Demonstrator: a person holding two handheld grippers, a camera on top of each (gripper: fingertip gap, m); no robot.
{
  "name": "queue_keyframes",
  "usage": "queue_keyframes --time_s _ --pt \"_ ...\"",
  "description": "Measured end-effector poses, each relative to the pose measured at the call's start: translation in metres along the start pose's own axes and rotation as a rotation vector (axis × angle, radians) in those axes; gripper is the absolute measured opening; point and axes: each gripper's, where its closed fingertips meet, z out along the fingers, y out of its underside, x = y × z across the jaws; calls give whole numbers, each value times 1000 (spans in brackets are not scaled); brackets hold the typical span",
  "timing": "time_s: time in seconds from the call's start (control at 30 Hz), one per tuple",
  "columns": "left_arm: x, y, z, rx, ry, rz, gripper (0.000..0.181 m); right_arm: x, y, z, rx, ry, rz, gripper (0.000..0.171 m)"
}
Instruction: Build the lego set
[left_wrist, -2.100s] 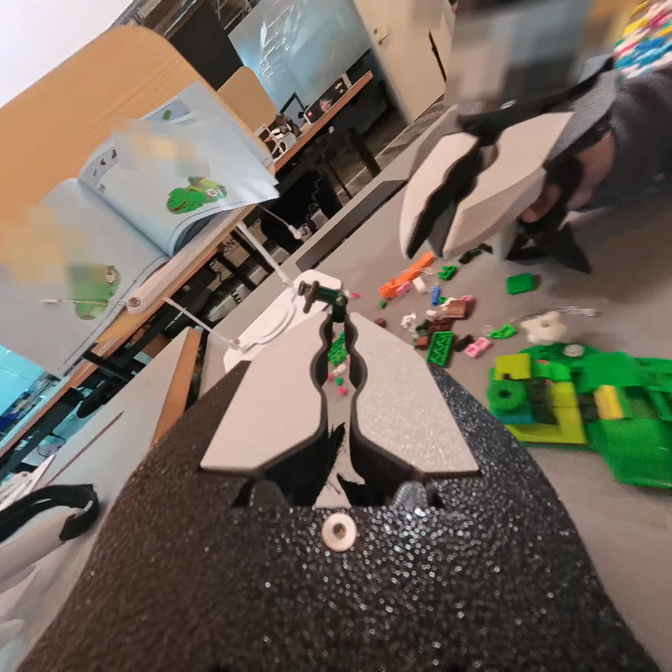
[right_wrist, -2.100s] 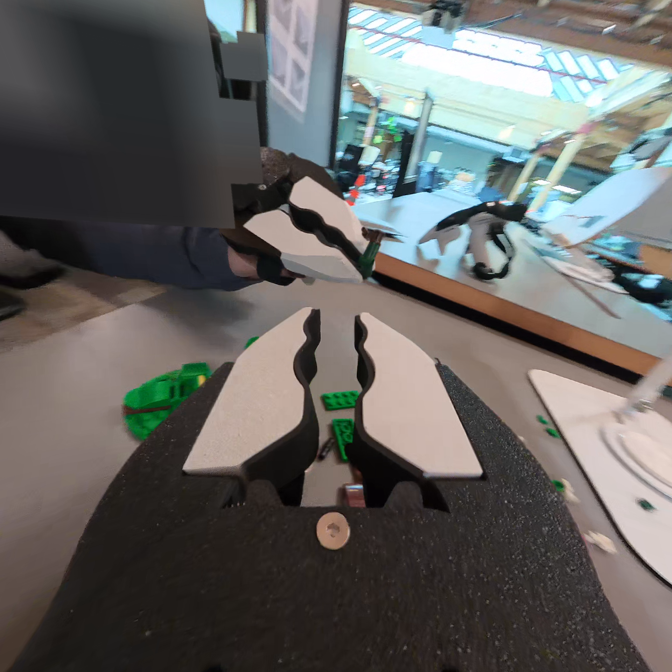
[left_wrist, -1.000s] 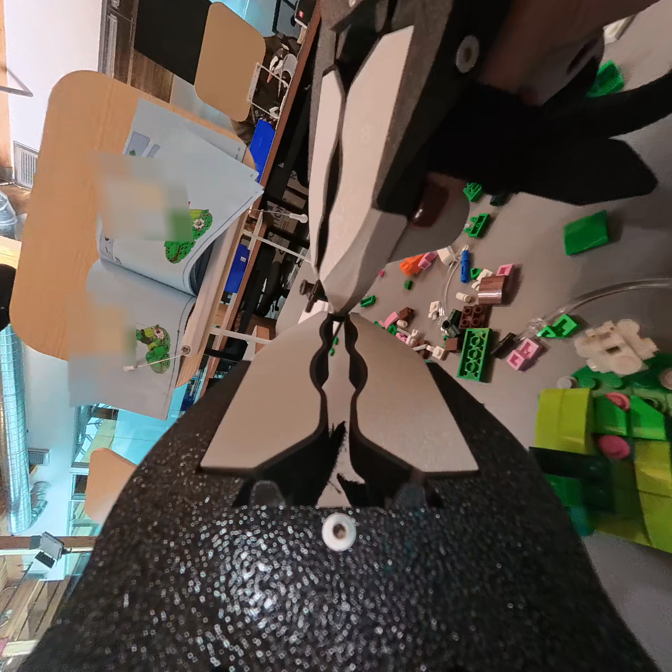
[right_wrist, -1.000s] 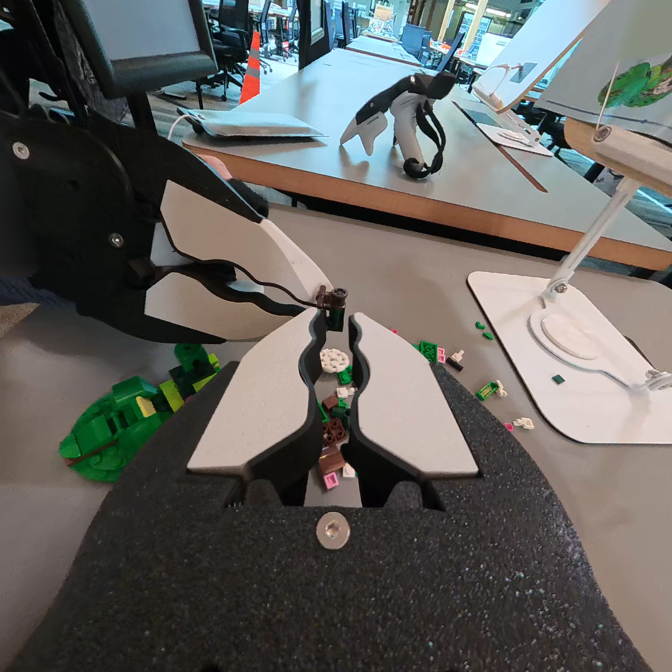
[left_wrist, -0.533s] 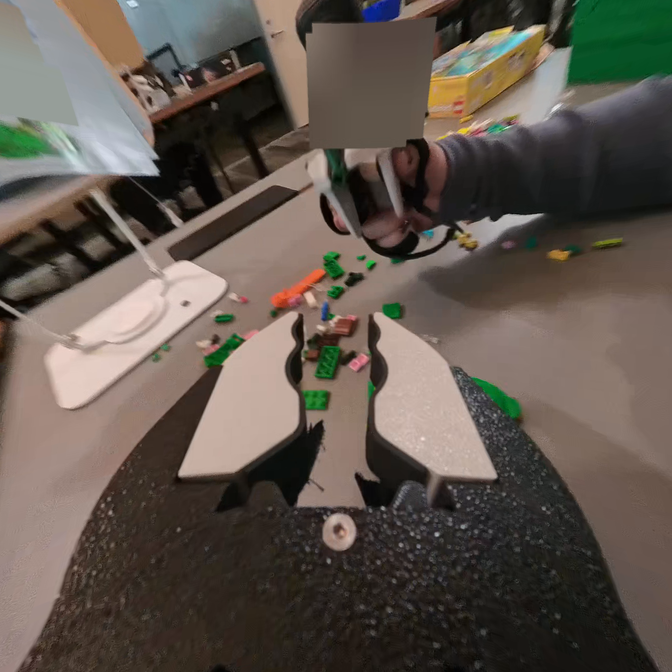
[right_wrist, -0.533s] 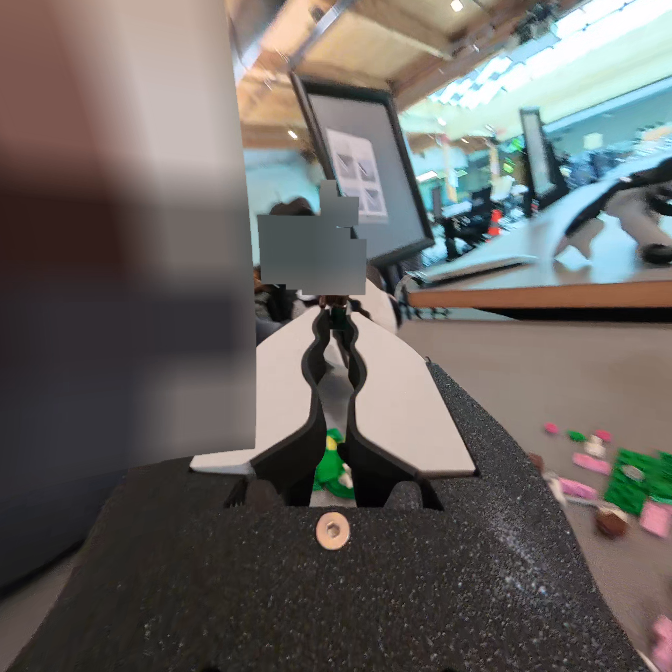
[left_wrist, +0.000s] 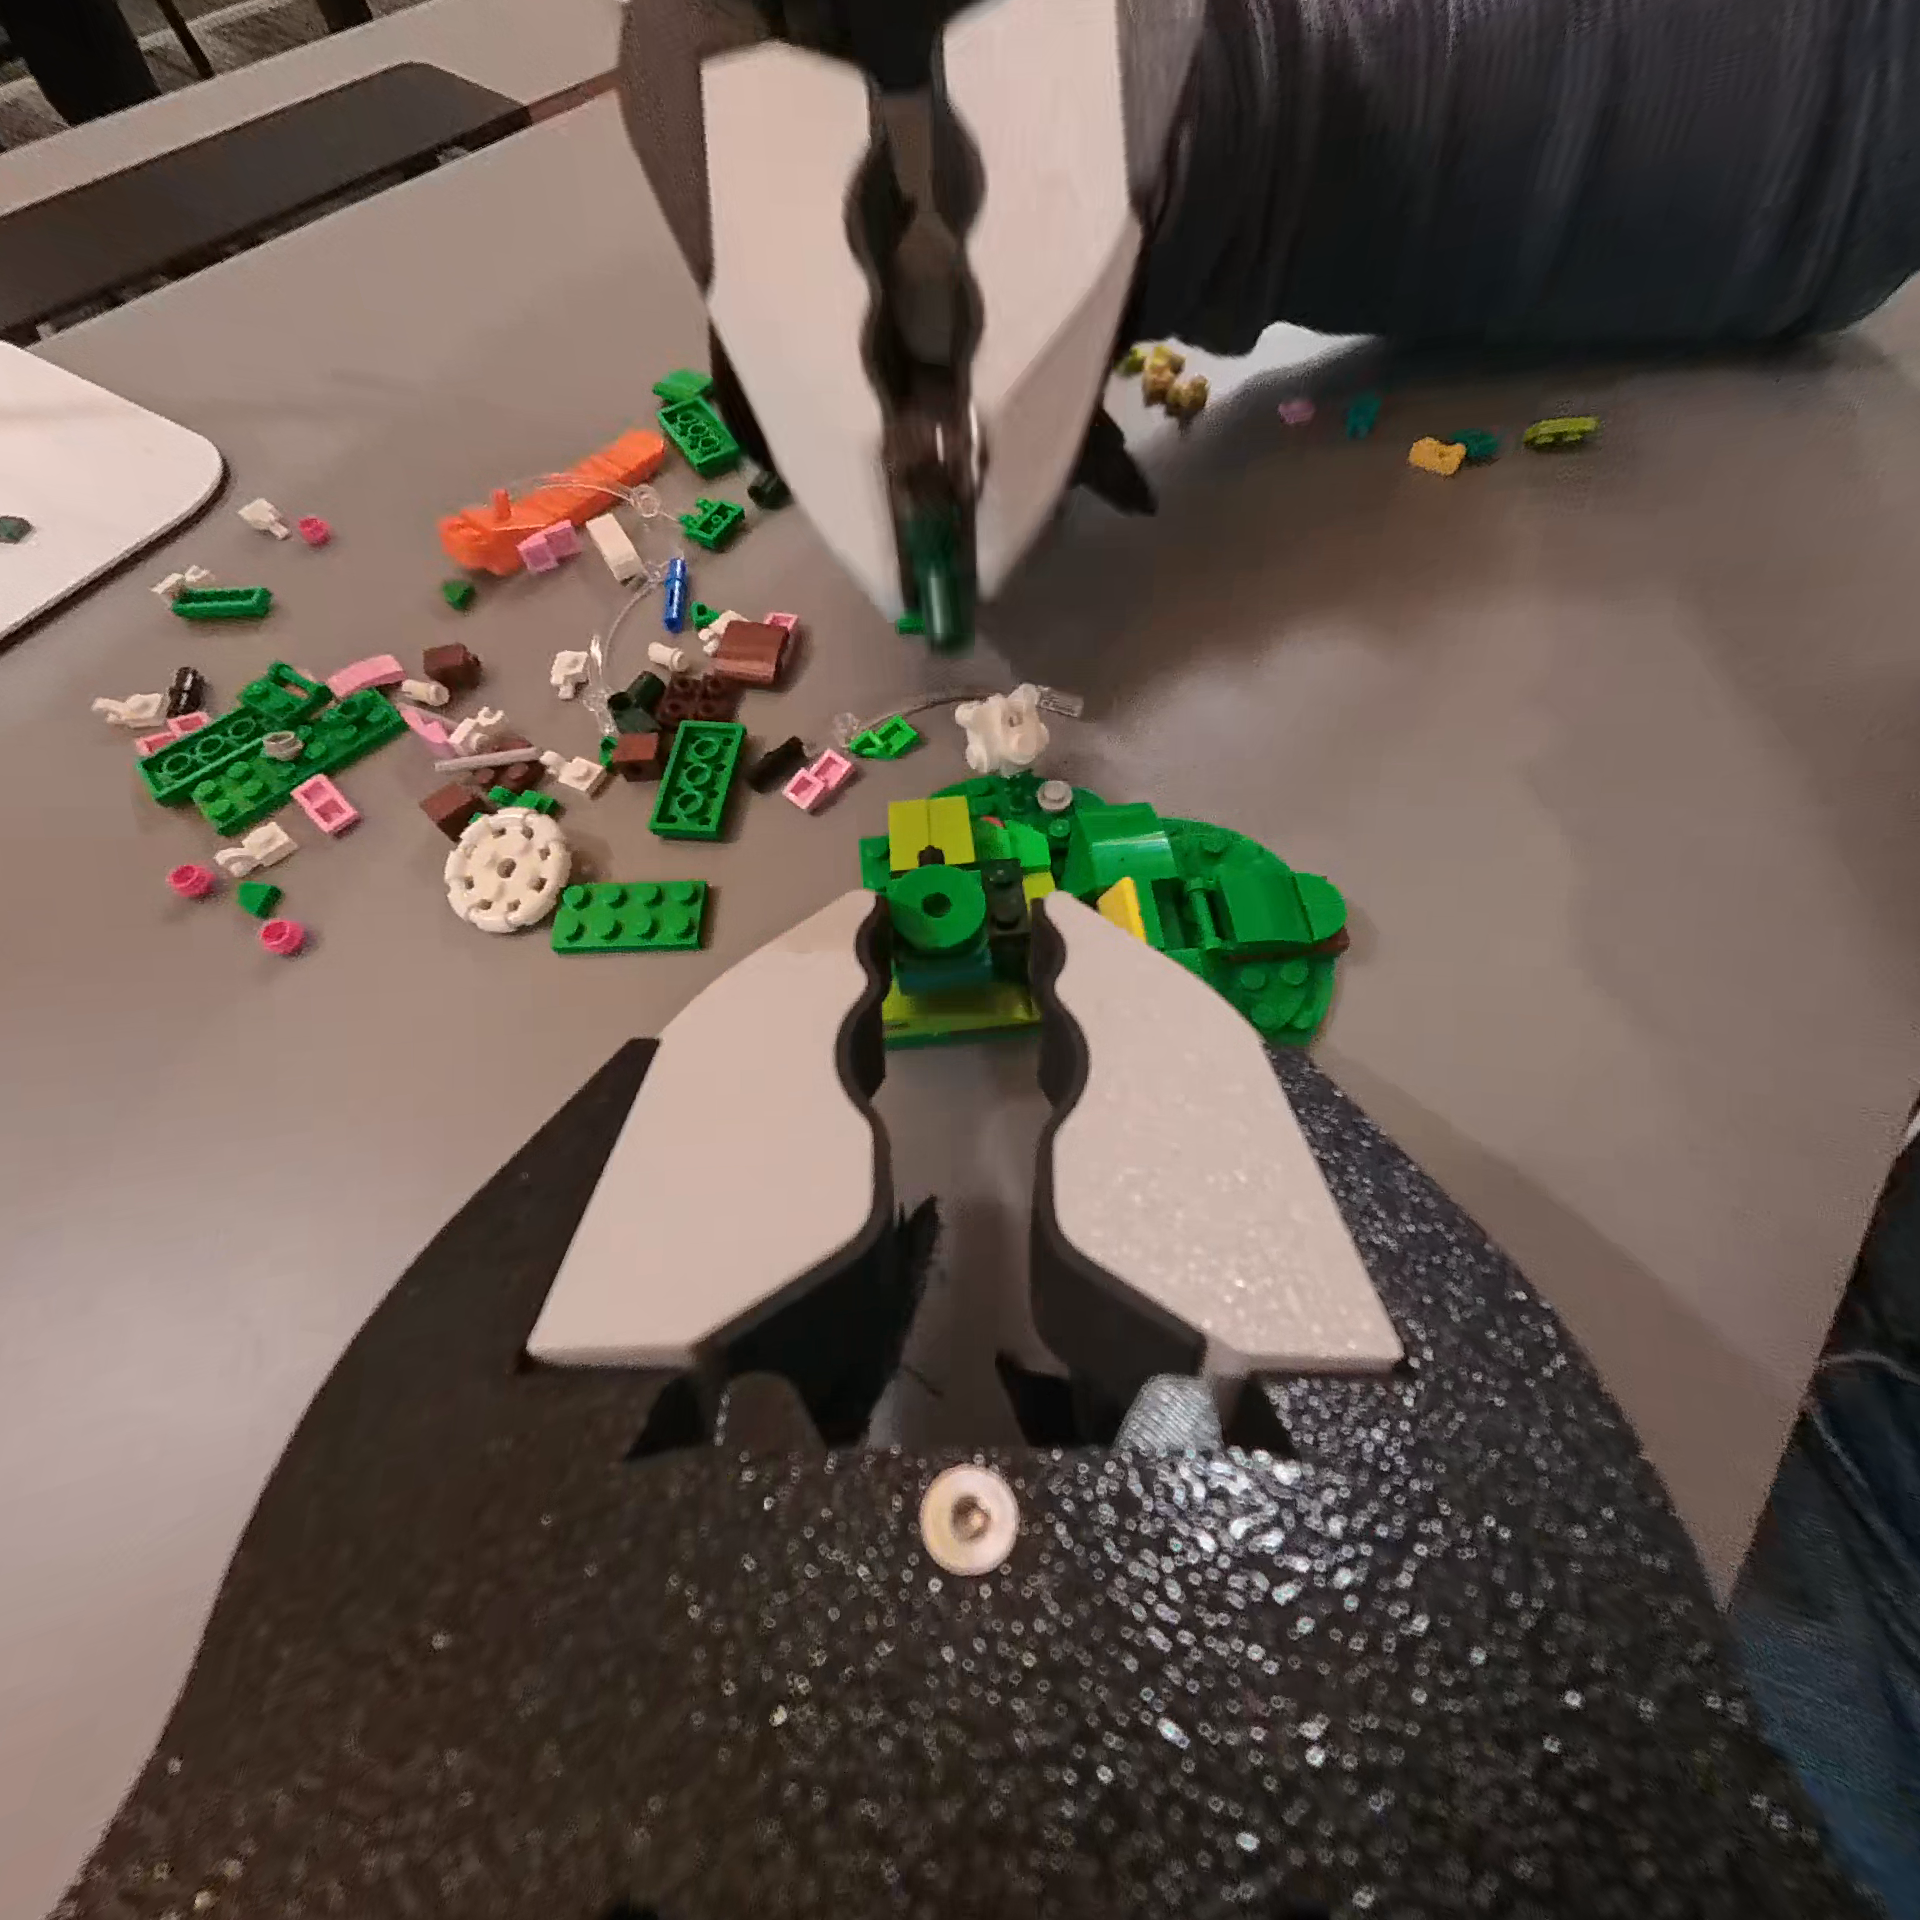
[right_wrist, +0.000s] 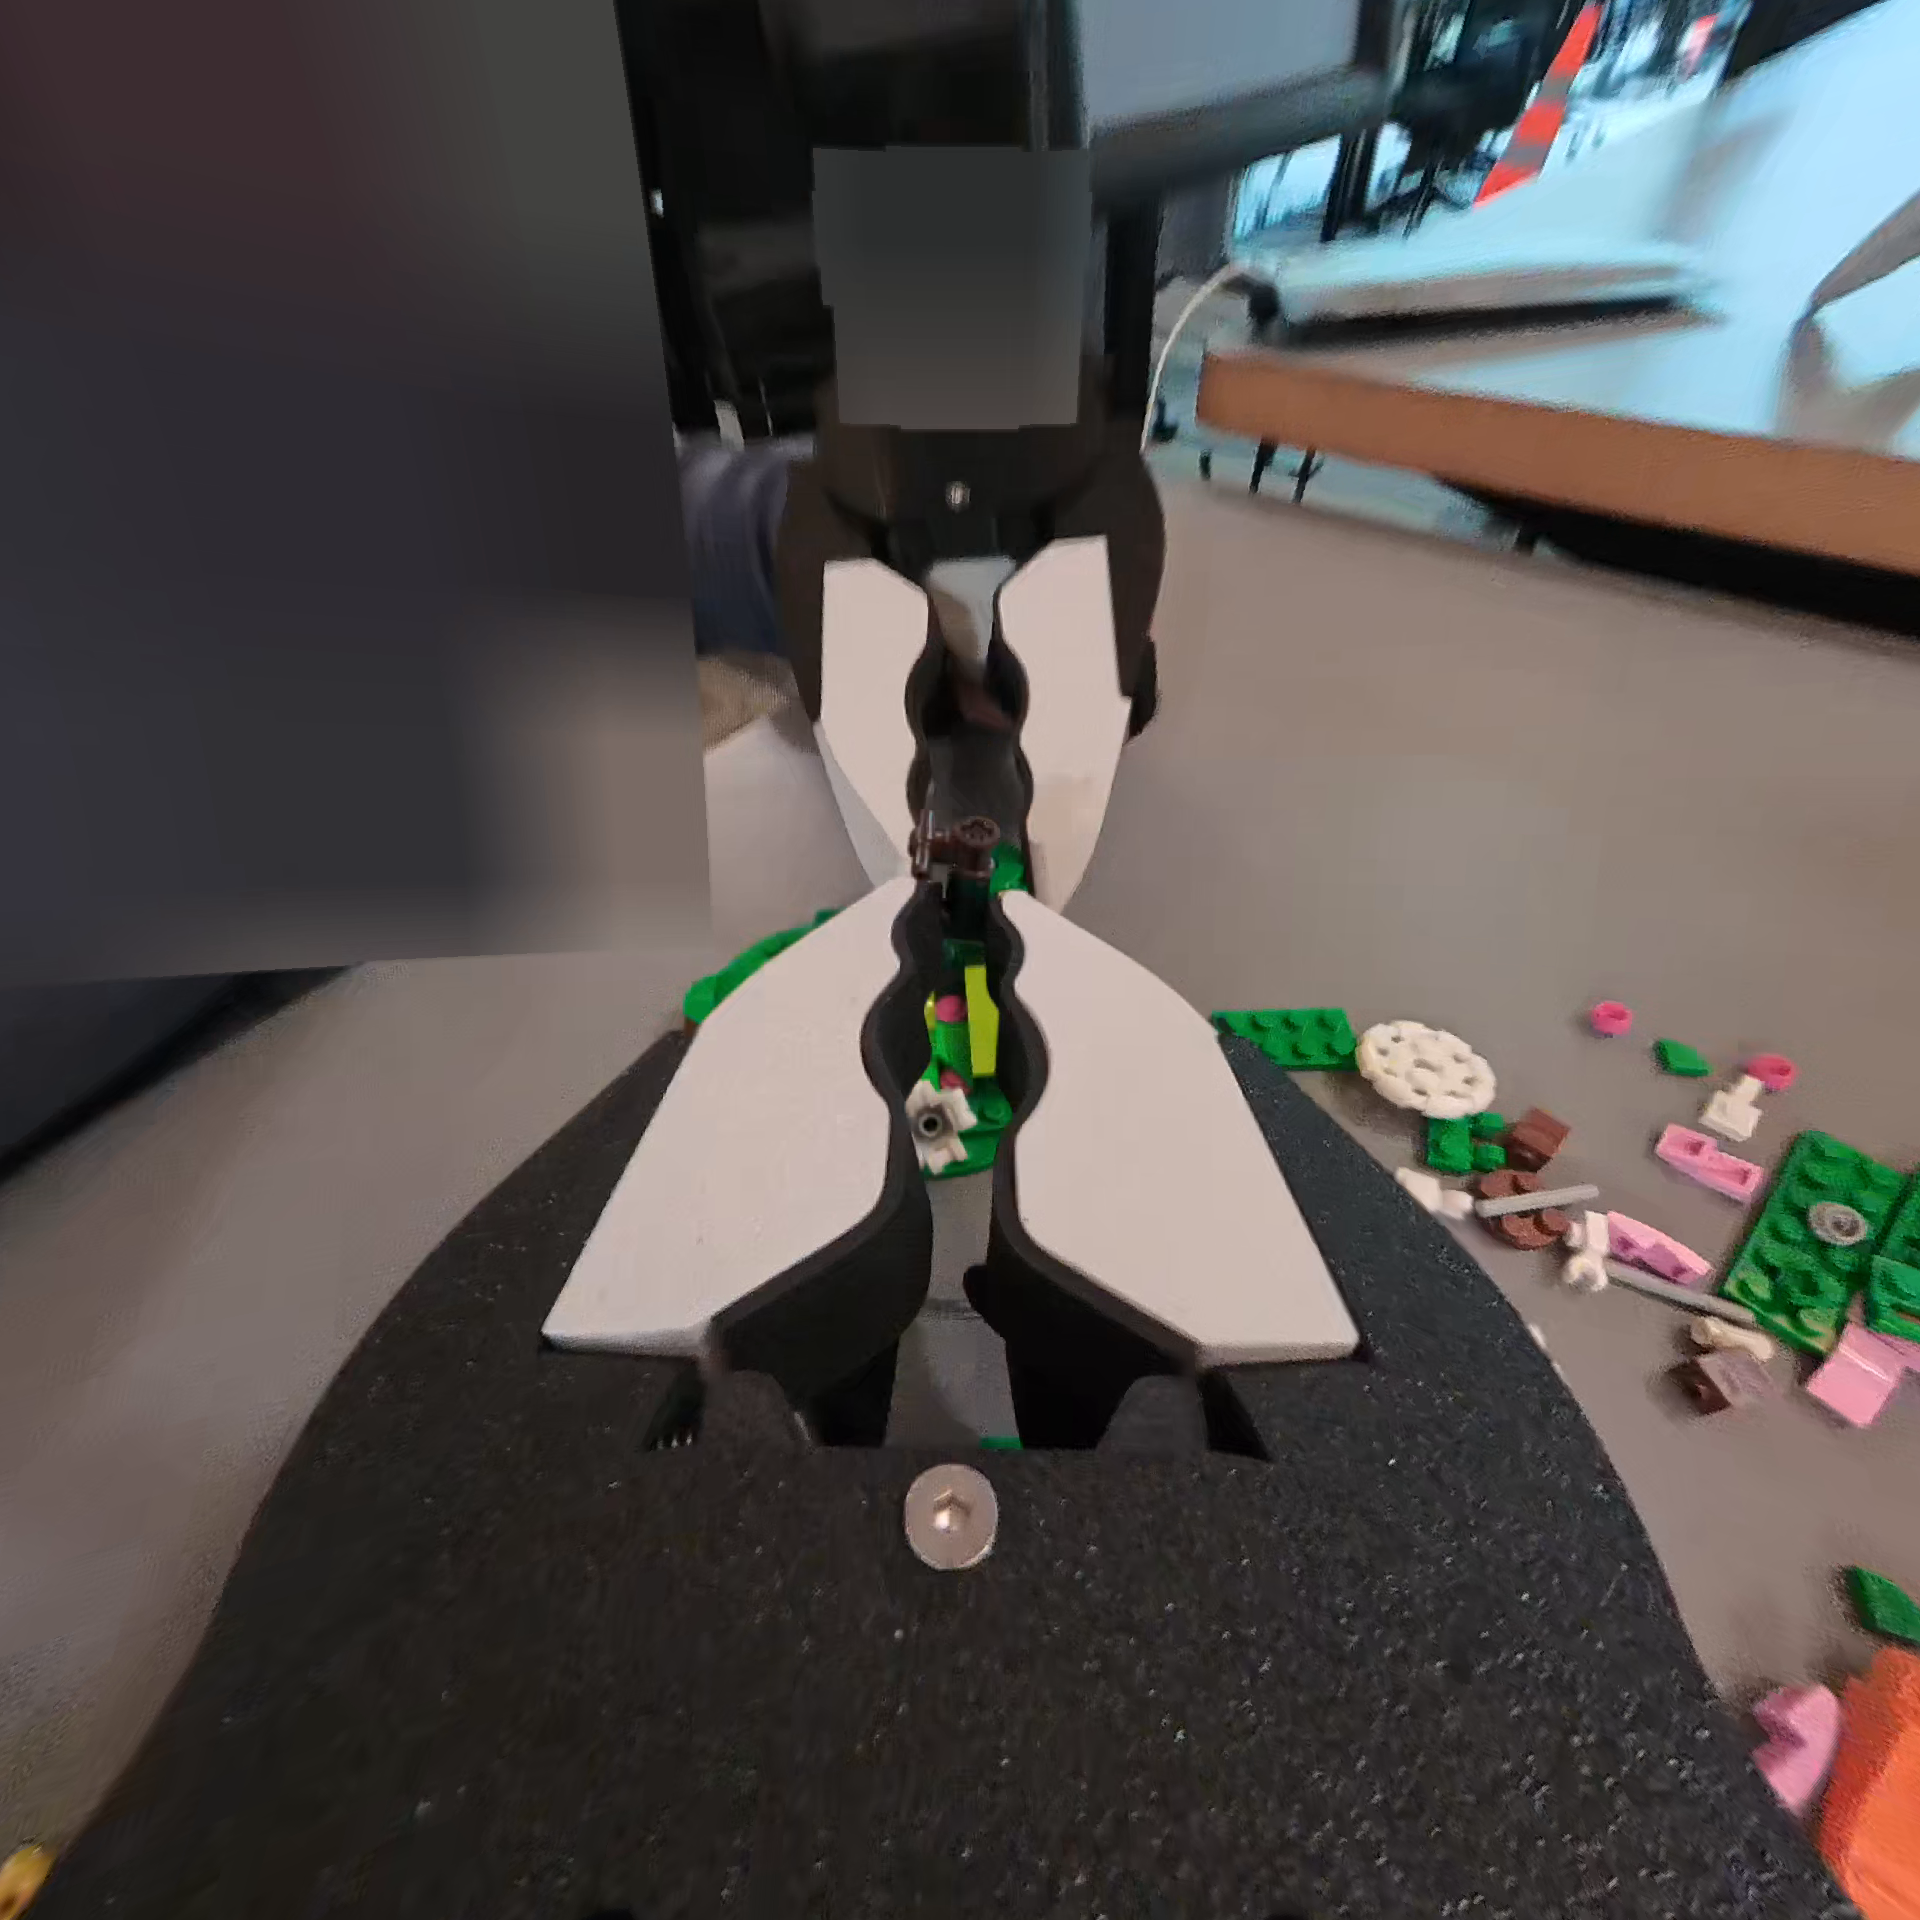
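Down swings the right hand-held gripper (left_wrist: 935, 613), clenched on a dark green stem piece (right_wrist: 961, 862), toward the half-built green model (left_wrist: 1101, 914) mid-frame on the tabletop (left_wrist: 1455, 831), left hand-held gripper (left_wrist: 956, 935) released around it, loose bricks (left_wrist: 468, 748) remaining.

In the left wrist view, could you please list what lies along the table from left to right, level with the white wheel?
Pink stud → white wheel → green plate → green build.

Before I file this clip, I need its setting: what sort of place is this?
Probably an open office or workshop: a long grey table strewn with loose toy bricks, another wood-edged desk behind it, and what looks like an office chair.
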Motion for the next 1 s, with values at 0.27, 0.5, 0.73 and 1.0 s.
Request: queue_keyframes --time_s 0.27,0.5,0.73,1.0 --pt "-1 0 0 -1 11 -24 24 9 17 17 -119 3 -25 8" --pt "-2 0 0 -3 13 -33 24 8 21 21 -152 -15 -31 8" --pt "-2 0 0 -3 18 -42 23 8 21 21 -153 -13 -33 8" --pt "-2 1 0 -4 20 -45 24 8 22 21 -157 -6 -45 8"
